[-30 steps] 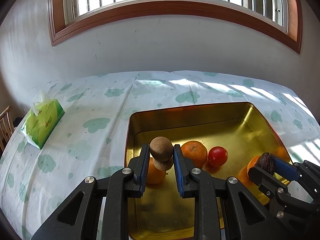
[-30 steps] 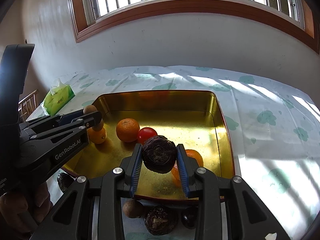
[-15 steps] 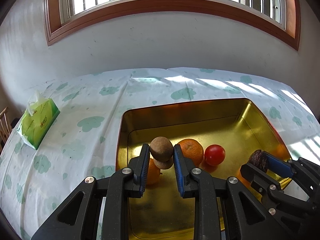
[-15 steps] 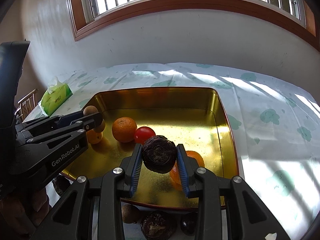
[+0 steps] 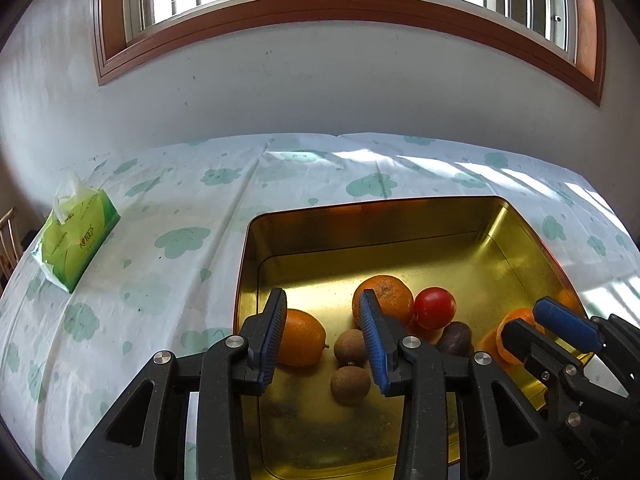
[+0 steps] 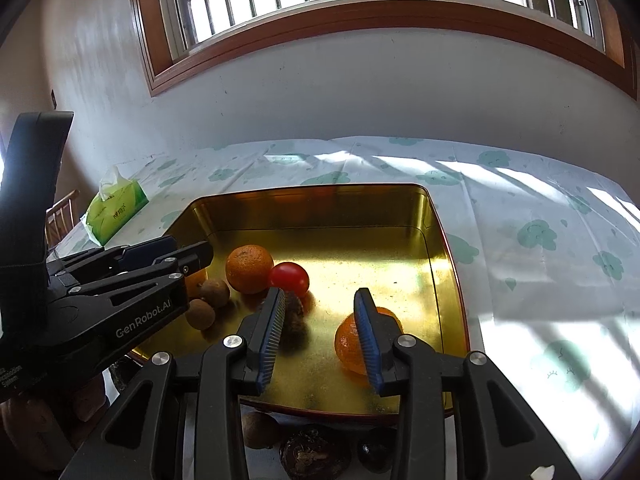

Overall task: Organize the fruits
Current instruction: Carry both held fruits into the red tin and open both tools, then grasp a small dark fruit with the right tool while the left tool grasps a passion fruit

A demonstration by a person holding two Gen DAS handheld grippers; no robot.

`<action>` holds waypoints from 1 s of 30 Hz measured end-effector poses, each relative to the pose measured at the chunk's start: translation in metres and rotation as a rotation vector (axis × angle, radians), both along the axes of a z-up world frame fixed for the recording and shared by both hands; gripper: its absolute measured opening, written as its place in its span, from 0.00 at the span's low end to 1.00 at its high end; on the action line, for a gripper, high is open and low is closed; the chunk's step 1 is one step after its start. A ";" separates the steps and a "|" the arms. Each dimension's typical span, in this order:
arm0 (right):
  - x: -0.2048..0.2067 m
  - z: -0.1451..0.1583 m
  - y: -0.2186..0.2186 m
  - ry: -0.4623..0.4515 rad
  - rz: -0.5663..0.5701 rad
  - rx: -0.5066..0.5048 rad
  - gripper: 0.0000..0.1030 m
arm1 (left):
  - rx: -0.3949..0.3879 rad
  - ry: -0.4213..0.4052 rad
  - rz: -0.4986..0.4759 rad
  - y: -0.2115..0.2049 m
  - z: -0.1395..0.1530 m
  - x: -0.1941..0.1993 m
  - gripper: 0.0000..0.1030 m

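both over the gold tray (image 5: 504,240) on the worktop (image 5: 160,248). left claw (image 5: 322,336) opening, empty, two brown fruits (image 5: 350,376) lying loose on the tray floor between its pads. right claw (image 6: 318,332) opening, empty, dark fruit (image 6: 294,314) resting beside its left pad, tangerine (image 6: 348,344) behind the other.

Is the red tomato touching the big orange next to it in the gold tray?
Touching. In the right wrist view the tomato presses against the side of the orange, with no tray floor showing between them.
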State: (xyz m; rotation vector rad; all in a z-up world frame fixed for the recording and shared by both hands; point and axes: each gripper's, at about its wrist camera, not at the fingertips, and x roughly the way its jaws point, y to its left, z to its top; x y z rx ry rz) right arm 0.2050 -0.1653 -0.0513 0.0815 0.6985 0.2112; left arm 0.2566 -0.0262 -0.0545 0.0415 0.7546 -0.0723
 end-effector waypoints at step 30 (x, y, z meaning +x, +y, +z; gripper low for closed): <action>-0.054 -0.029 -0.053 0.151 0.055 -0.010 0.35 | -0.070 0.025 -0.154 0.018 -0.014 -0.129 0.51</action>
